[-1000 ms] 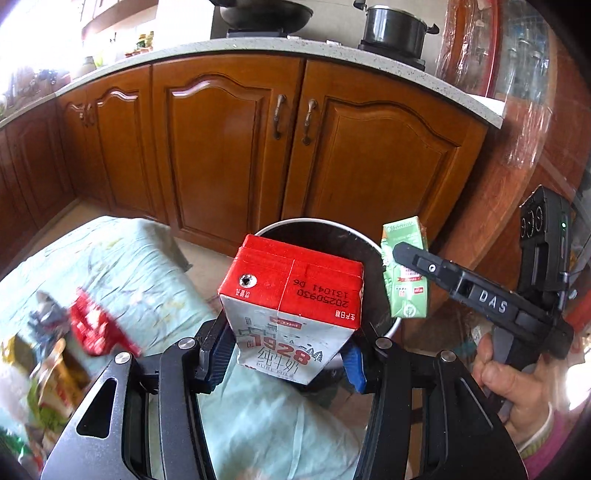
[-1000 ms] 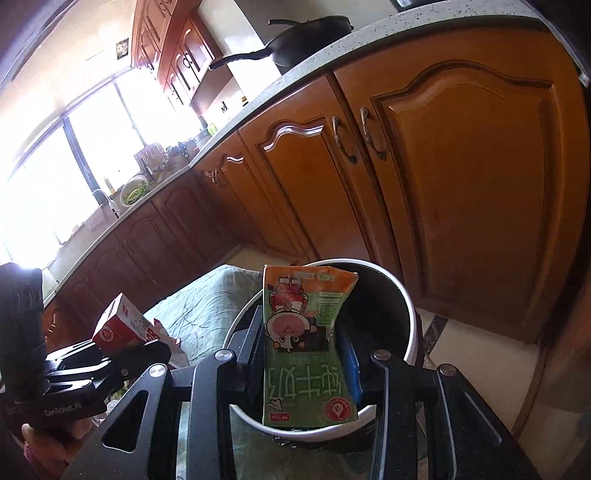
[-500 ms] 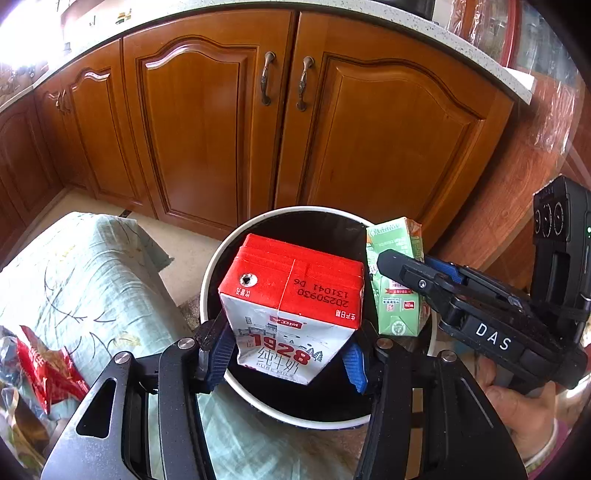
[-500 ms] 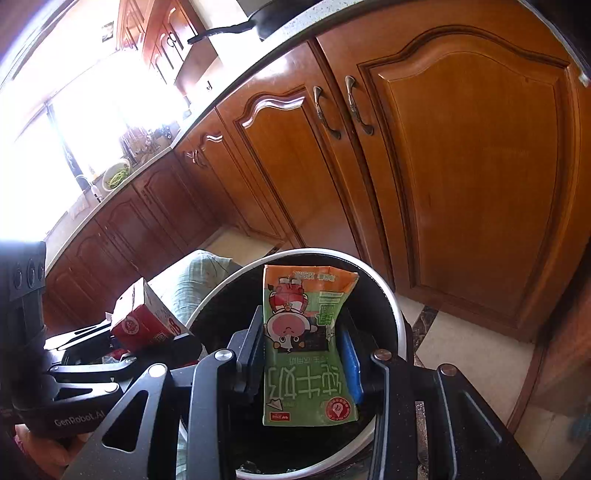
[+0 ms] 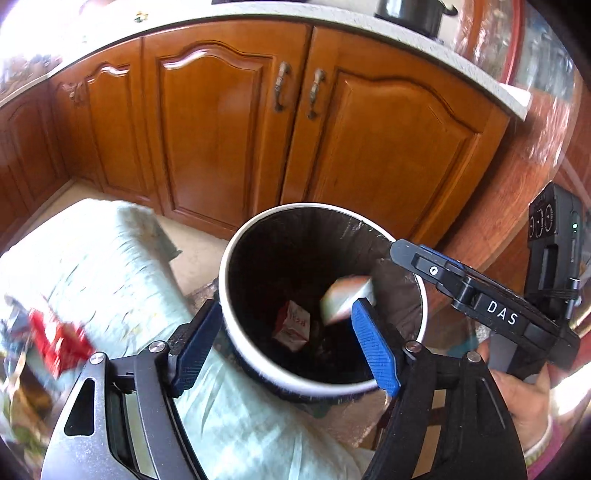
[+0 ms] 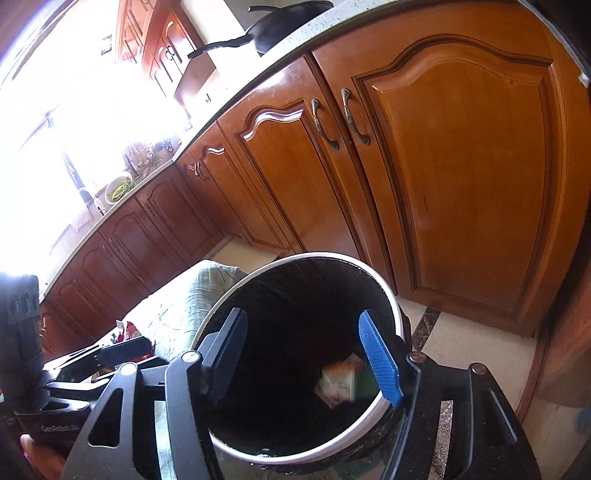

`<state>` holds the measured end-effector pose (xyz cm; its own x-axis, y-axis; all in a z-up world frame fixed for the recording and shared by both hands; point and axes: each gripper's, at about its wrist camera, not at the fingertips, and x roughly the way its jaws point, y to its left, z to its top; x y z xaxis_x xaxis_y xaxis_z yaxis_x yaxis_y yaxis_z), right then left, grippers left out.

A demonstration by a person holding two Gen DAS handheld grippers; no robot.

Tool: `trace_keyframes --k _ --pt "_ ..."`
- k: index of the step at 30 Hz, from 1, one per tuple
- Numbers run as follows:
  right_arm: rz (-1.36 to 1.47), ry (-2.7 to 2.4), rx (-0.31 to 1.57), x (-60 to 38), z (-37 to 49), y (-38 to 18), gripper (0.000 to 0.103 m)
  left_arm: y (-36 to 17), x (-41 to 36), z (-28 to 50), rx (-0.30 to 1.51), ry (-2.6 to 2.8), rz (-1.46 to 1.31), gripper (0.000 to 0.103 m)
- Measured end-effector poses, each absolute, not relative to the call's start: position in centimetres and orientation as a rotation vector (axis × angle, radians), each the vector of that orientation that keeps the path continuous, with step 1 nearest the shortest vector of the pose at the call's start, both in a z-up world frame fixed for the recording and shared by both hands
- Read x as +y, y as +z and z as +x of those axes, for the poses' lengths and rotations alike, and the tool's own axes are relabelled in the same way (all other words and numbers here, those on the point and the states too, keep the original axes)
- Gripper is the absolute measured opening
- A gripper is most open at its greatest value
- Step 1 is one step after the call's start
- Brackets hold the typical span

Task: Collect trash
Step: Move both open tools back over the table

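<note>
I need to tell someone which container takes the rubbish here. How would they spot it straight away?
Find the brown wooden cabinet doors under the pale countertop. On the floor in front of them, beside a surface draped in pale green cloth, stands the trash bin. It is the only round, open container there, with a white rim and black liner.

Bin (image 5: pixel 236 343): white rim, black liner inside. Red-and-white carton (image 5: pixel 291 325) at the bottom; a second carton (image 6: pixel 340 384), orange, white and green, blurred. My pads (image 5: pixel 375 350): bright blue, ribbed, on black frames. Cloth (image 5: pixel 110 266): pale mint with a faint leaf print. Cabinets (image 5: pixel 221 122): warm reddish-brown wood. Surface (image 5: pixel 369 26) above: speckled white.
</note>
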<state>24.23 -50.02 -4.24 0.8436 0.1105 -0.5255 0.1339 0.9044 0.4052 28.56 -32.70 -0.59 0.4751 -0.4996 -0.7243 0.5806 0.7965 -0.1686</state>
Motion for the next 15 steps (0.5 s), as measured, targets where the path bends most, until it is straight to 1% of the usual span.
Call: trace_keyframes --k 3,5,7,8,10,12,15 --pt "0.466 -0.004 0.556 -49.2 23.2 -3.9 0.066 -0.1 -30.2 26.9 0.833 -0.643 0.06 0.075" --pt "0.478 0.002 0.54 -48.4 22.3 -3.8 0.071 0.1 -28.3 25.6 0.816 -0.622 0.037 0.075" --pt "0.49 0.018 0.528 -47.4 21.3 -3.8 0.078 0.1 -26.3 24.3 0.808 -0.604 0.008 0.075" --pt "0.493 0.027 0.523 -46.8 20.8 -3.7 0.08 0.1 -25.3 23.7 0.805 -0.597 -0.004 0.075" --pt "0.496 0.044 0.517 -45.5 19.9 -3.7 0.089 0.0 -23.4 22.5 0.794 -0.574 -0.015 0.075" --pt "0.496 0.062 0.515 -44.2 19.2 -3.7 0.093 0.1 -21.6 21.5 0.78 -0.544 -0.02 0.075" --pt "0.5 0.092 0.519 -42.2 18.1 -3.7 0.095 0.2 -18.7 20.2 0.758 -0.504 -0.045 0.075"
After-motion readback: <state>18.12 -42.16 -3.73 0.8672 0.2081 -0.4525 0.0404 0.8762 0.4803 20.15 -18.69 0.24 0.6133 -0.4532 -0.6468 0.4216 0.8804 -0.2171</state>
